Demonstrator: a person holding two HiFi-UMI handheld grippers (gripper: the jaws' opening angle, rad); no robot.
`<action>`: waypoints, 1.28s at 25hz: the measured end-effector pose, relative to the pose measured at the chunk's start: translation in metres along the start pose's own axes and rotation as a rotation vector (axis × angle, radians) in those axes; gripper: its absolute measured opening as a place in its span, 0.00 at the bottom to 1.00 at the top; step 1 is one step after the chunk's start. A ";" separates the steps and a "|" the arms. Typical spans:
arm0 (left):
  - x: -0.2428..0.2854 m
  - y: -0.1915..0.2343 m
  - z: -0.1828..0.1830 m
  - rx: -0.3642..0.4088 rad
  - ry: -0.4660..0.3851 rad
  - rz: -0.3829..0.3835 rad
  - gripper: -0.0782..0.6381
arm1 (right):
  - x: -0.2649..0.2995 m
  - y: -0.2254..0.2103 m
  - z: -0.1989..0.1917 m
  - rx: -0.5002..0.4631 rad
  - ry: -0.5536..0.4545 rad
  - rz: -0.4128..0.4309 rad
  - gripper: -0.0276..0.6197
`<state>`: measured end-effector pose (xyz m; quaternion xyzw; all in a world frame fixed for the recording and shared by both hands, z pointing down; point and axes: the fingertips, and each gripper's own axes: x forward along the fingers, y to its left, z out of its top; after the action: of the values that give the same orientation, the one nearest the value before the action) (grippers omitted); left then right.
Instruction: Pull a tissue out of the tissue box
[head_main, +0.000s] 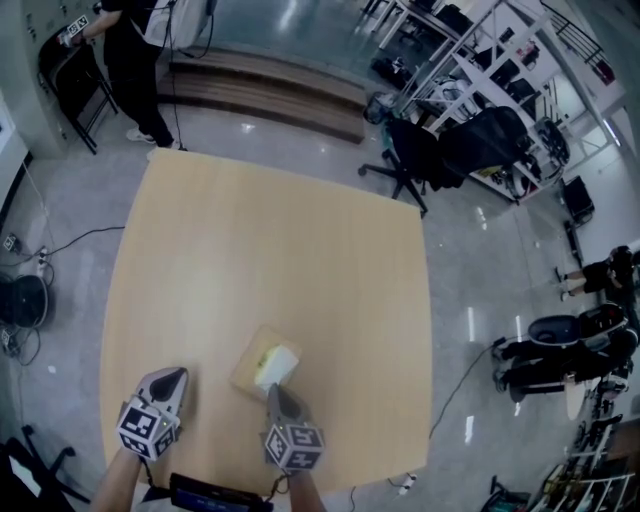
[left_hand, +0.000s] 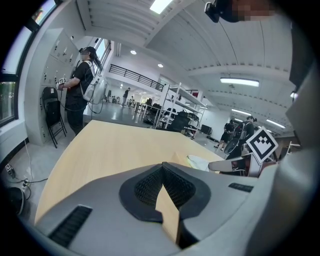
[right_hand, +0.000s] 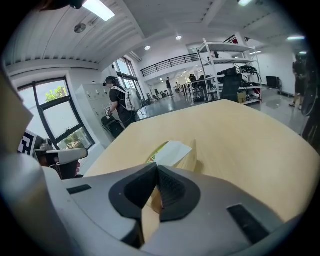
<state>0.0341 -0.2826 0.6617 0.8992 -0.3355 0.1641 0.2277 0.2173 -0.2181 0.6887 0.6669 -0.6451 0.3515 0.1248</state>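
A flat tan tissue box (head_main: 252, 368) lies on the wooden table (head_main: 270, 250) near its front edge, with a white tissue (head_main: 277, 366) sticking up from its slot. My right gripper (head_main: 272, 388) sits just behind the box, its tips at the tissue's near edge. In the right gripper view the jaws (right_hand: 158, 167) meet, and the tissue (right_hand: 172, 151) runs down to them. My left gripper (head_main: 172, 378) rests to the left of the box, apart from it. Its jaws (left_hand: 163, 166) are shut with nothing between them. From there the tissue (left_hand: 200, 162) shows to the right.
A person (head_main: 135, 60) stands on the floor beyond the table's far left corner, beside a folding chair. A black office chair (head_main: 415, 150) is past the far right corner, with shelving behind it. Cables and a fan lie on the floor at left.
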 end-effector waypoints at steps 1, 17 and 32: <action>-0.001 0.000 0.000 0.000 -0.003 0.001 0.12 | -0.001 0.001 0.000 -0.002 -0.002 0.000 0.05; -0.008 0.001 0.014 0.014 -0.052 0.026 0.12 | -0.007 0.006 0.011 -0.036 -0.040 0.004 0.05; -0.031 -0.011 0.045 0.041 -0.152 0.031 0.12 | -0.042 0.012 0.043 -0.080 -0.146 -0.003 0.05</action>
<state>0.0261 -0.2823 0.6064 0.9083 -0.3622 0.1058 0.1807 0.2228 -0.2139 0.6273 0.6861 -0.6649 0.2759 0.1047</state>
